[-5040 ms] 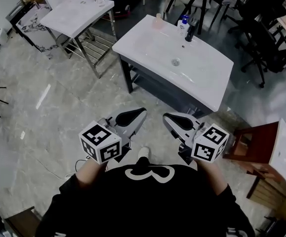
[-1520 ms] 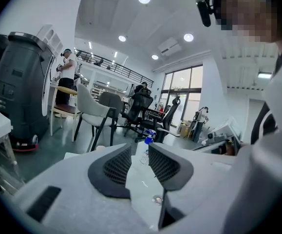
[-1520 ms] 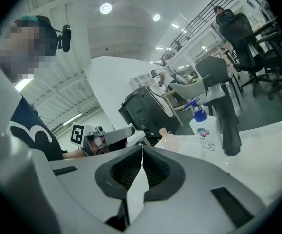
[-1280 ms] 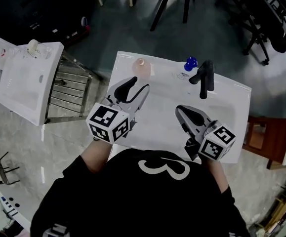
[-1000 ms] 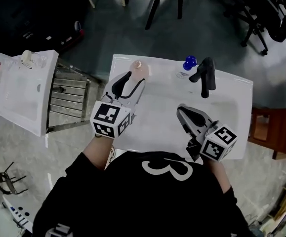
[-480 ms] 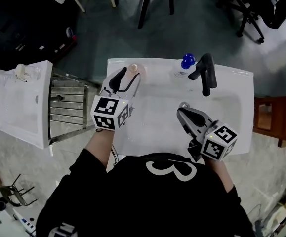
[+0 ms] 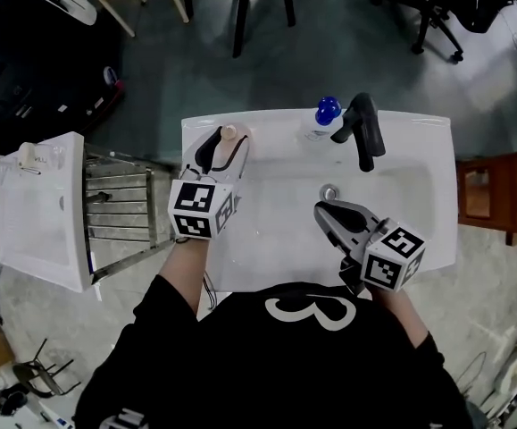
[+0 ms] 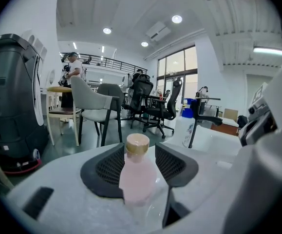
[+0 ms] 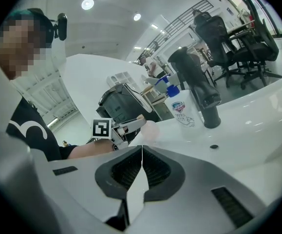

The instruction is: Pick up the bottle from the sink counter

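The left hand-held gripper [image 7: 223,143] is released, its two dark ribbed pads spread to either side of the pink bottle [image 8: 138,173]; whether a pad touches the bottle cannot be told; the bottle stands upright between them, its tan cap [image 8: 138,144] rising just above the pad tops, and it rests on the far left corner of the white desk [image 7: 267,244].

The right hand-held gripper [image 7: 326,211] is clenched with nothing in it; in the right gripper view its pads meet along a thin seam; it hovers over the basin, just on the near side of the drain [image 7: 329,191].

Beyond the drain a black faucet [image 7: 362,129] stands at the back edge of the desk; just beside it, on its left, is a clear dispenser with a blue top [image 7: 323,118], well apart from the pink bottle.

To the left of the desk stand a metal rack [image 7: 120,217] and a second white basin unit [image 7: 37,213]; a brown wooden stand [image 7: 492,195] sits to the right; chair legs [image 7: 240,7] show on the dark floor behind.
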Available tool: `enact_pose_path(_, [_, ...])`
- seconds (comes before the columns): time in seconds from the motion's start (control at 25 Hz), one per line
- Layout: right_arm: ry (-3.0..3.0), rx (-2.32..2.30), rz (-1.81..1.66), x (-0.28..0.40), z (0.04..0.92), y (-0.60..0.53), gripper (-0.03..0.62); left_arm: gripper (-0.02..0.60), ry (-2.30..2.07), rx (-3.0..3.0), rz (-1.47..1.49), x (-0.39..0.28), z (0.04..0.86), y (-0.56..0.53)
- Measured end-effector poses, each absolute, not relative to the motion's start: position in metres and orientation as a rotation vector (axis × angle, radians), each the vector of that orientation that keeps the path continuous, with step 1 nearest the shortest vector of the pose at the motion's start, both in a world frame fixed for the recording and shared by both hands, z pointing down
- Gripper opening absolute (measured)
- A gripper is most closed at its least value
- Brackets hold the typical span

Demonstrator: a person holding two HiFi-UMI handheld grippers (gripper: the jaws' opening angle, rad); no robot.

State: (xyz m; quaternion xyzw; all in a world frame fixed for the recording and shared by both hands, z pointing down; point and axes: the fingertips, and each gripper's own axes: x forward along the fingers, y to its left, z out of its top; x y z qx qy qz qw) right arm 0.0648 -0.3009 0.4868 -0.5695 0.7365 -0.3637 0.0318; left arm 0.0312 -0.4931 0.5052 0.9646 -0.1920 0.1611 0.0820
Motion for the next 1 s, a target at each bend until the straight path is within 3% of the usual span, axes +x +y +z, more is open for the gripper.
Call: enact_pose_path(1.0, [2.331, -1.75, -1.146, 0.055, 0.491, -0.318, 0.014, 0.147, -0.606, 2.929, 0.452, 0.038, 0.509, -0.5])
